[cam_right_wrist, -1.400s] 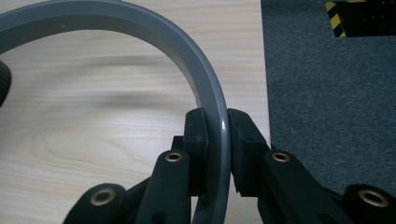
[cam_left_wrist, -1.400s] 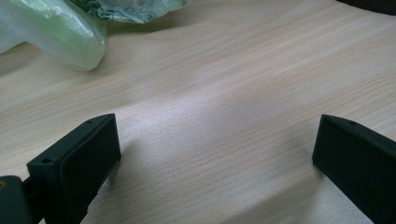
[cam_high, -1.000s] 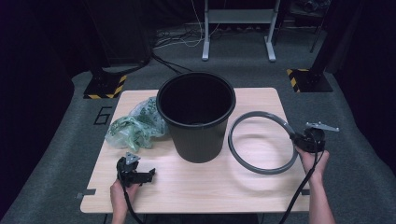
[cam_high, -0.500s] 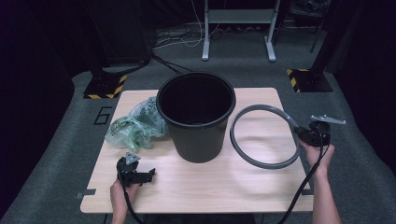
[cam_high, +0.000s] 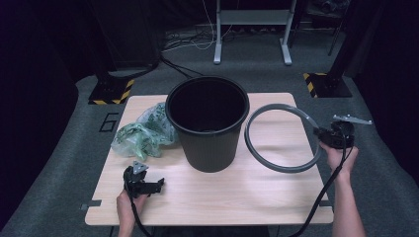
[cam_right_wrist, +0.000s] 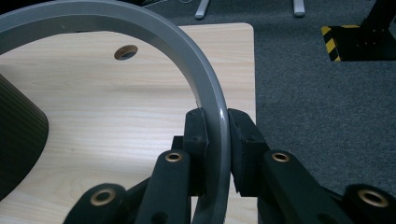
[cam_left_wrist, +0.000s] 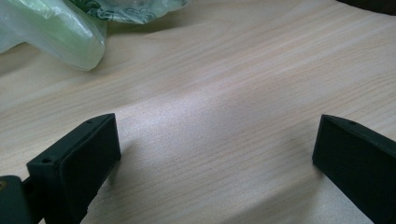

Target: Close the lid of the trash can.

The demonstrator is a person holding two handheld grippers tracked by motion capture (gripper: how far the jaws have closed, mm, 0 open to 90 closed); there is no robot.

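High view: my right gripper (cam_high: 322, 134) clamps the grey ring (cam_high: 284, 138) at its right edge; the ring sits tilted over the table (cam_high: 237, 192), just right of the black bucket (cam_high: 207, 121). My left gripper (cam_high: 148, 186) rests near the front-left edge, below the green bag (cam_high: 141, 136).

Left gripper view: jaws spread wide, bare wood between them, bag (cam_left_wrist: 56, 28) ahead.

Right gripper view: both jaws pinch the ring (cam_right_wrist: 212, 93).
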